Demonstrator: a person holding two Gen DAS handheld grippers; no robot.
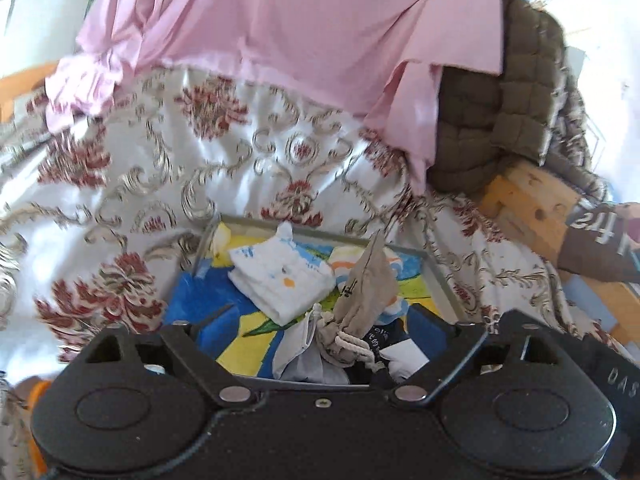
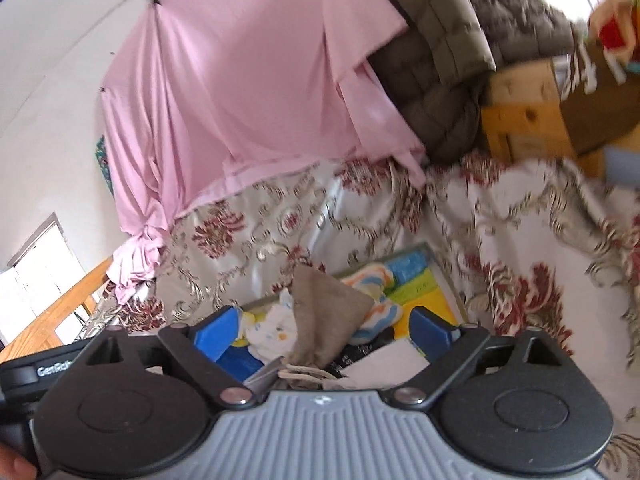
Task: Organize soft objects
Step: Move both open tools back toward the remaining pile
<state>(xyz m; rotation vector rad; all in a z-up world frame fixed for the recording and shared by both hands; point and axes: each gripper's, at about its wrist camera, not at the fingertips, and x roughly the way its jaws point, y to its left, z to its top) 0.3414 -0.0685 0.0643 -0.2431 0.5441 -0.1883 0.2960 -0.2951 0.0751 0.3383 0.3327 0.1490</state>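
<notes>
- Left gripper [image 1: 320,320]: its two fingers stand spread wide and released, with nothing pressed between them. The tips are dark and hard to make out against the bin's contents.
- Right gripper [image 2: 320,330]: two blue fingers [image 2: 218,330] spread wide, released; the pouch shows in the gap, but neither pad presses on it.
- One tan drawstring pouch [image 1: 366,280] lies in the bin, its cord end toward 6 o'clock and its point toward 12; the lower part is cut off by the gripper body in both views.
- One folded white cloth [image 1: 280,276] with blue and orange marks lies at 10 o'clock of the pouch, just beside it.
- One striped soft piece [image 2: 376,284], orange, blue and white, lies at 1 o'clock of the pouch, partly hidden behind it.
- A dark item with white print and a white card lie at 5 o'clock of the pouch; both are mostly hidden and I cannot tell what they are.
- One bin [image 1: 436,280] with a blue-and-yellow picture bottom holds all these.
- One floral sheet [image 1: 132,184] spreads around the bin on three sides.
- One pink cloth [image 1: 280,32] hangs at 12 o'clock, knotted at its left end.
- One olive quilted jacket [image 1: 500,112] hangs at 2 o'clock over a wooden frame [image 1: 528,200].
- A brown sleeve [image 1: 600,240] with white letters enters at 3 o'clock, cut off by the edge.
</notes>
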